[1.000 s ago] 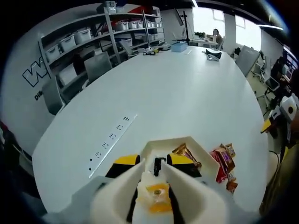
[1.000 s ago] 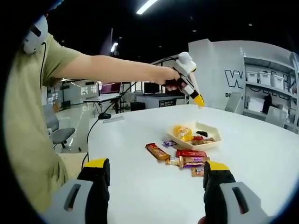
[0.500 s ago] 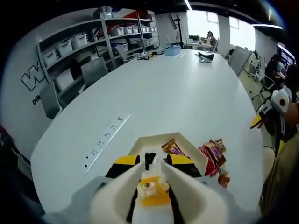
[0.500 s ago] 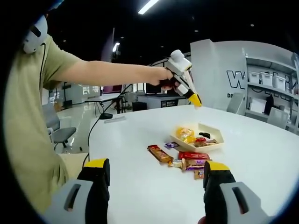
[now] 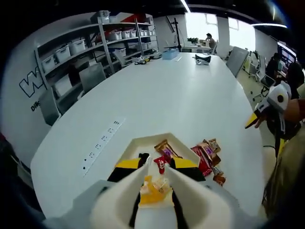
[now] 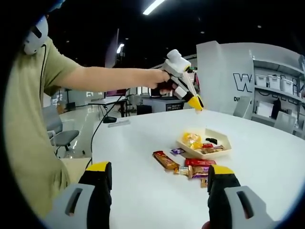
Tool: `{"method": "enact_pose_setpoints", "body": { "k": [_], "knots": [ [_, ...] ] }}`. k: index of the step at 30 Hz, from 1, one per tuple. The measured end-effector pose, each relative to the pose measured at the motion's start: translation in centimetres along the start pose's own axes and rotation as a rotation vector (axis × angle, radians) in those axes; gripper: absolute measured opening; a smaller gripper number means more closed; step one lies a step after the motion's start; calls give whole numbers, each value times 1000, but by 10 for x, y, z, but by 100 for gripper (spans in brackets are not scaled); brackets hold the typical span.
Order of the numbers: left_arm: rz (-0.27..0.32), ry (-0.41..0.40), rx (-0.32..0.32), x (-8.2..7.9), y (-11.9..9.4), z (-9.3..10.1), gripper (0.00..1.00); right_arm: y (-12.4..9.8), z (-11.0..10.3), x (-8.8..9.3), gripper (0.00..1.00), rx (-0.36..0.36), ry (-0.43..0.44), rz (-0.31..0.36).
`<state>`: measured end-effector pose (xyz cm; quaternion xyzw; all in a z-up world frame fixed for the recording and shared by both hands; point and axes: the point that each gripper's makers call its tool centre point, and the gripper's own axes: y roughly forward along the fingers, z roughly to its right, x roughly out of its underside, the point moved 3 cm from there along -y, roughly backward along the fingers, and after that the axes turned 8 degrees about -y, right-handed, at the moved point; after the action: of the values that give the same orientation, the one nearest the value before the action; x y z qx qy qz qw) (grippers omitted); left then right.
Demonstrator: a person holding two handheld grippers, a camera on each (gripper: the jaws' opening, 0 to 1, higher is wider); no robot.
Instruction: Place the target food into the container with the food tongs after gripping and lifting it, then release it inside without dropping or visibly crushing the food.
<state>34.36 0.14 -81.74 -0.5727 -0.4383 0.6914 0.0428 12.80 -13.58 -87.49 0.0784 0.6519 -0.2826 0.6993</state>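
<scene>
Left gripper (image 6: 196, 104): jaws apart, has risen above the white tray (image 5: 135, 144); yellow-wrapped snack (image 5: 153, 190) now lies in tray, nearest me | right gripper (image 6: 157, 183): jaws apart, idle, near tray | loose bars (image 6: 183, 164) beside tray still to move

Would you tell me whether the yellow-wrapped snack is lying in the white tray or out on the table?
In the tray. The yellow-wrapped snack lies inside the white tray, while other wrapped bars lie outside it on the white table.
</scene>
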Motion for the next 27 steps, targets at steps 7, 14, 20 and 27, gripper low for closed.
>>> {"method": "enact_pose_setpoints", "body": {
  "k": [7,14,20,27],
  "knots": [
    [7,14,17,3,-5,12,22,-3,-1,0,82,3,-1,-1],
    [3,30,28,14,-11,22,22,-3,0,-1,82,5,0,2],
    [-3,29,36,25,-16,26,22,-1,-1,-3,82,2,-3,5],
    [0,35,41,29,-22,32,22,-2,-1,-5,82,3,-2,11]
  ]
}}
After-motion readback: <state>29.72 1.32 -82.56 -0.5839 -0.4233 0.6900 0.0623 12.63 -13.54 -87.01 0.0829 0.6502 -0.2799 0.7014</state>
